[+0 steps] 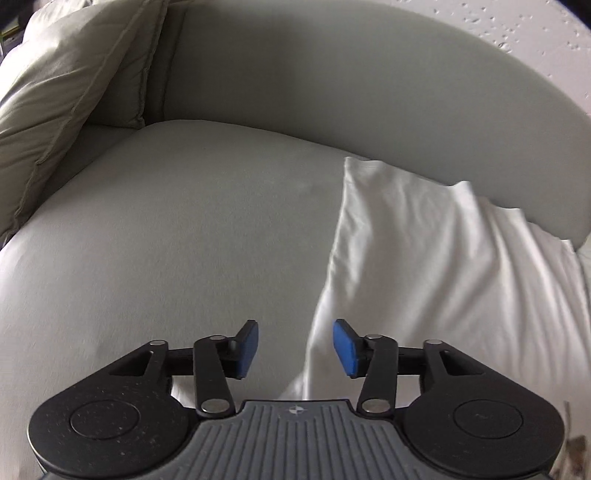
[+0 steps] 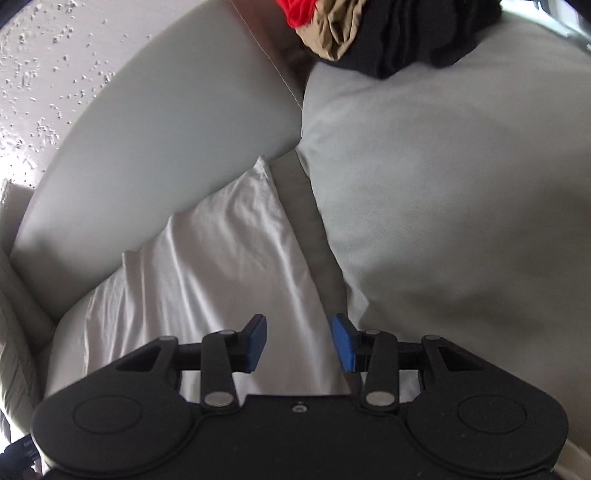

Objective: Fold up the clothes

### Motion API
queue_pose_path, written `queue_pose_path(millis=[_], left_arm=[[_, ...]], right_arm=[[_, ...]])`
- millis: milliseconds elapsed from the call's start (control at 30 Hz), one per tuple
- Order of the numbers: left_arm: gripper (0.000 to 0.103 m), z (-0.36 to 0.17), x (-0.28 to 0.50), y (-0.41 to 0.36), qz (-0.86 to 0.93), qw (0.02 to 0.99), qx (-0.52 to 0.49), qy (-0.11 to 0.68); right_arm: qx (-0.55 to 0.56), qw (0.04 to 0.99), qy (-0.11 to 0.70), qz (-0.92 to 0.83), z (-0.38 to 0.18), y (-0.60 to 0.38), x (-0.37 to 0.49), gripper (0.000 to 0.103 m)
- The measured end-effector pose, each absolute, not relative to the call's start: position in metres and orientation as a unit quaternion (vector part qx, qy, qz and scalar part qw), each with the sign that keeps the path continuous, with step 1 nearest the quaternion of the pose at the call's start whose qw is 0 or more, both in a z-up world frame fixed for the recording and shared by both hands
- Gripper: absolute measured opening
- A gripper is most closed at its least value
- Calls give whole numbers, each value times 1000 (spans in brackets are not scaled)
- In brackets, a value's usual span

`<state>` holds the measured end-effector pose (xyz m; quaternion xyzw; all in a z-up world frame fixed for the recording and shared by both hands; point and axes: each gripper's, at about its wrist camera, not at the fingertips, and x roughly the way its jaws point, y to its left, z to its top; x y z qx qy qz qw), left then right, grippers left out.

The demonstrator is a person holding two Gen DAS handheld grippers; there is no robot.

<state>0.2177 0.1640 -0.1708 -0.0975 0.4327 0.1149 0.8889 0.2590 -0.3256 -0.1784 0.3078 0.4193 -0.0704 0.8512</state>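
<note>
**Both grippers hung open over a white garment on a grey sofa**

Nearest the left wrist camera, the left gripper (image 1: 295, 349) stood with its blue-padded jaws spread apart and nothing between them. Just past its right pad (image 1: 345, 347), at about one o'clock, lay the rumpled white cloth garment (image 1: 424, 266), spread over the pale grey upholstered seat cushion (image 1: 177, 236) and running off toward three o'clock. Bare cushion filled the ground from nine to twelve o'clock. Farther out, at ten o'clock, a beige quilted pillow (image 1: 62, 92) leaned in the corner, and the grey curved backrest (image 1: 351, 85) rose behind the garment from twelve to two o'clock, with a white textured wall (image 1: 517, 33) beyond it.

Nearest the right wrist camera, the right gripper (image 2: 297, 343) was likewise released, its jaws parted and empty. The white garment (image 2: 207, 251) lay directly beneath and ahead of it, reaching toward eleven o'clock until it touched the backrest (image 2: 166, 147). A second grey seat cushion (image 2: 461, 203) lay from one to three o'clock, a dark seam (image 2: 314, 229) dividing it from the garment. Farthest off, at twelve to one o'clock, sat a heap of red, tan and black clothes (image 2: 369, 33).
</note>
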Motion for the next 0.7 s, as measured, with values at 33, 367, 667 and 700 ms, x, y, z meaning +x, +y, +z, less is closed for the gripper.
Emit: queue_pose_path(millis=[33,367,667,700], left_arm=[[47,-175,224,166,113,888,-96,435],[28,-195,259,162,73,891,-79,442],[2,-198,271,132,118,891,21,439],[2,-199,271,126,133,889,43,436]], right_arm=[[309,852,416,-69,-182,-326,263,40],[302,858,409,-82,-207,-333,287,26],[219,880,412,-87,-216,-310,298,2],[184,887,408,-110,-215,-305,296,2]])
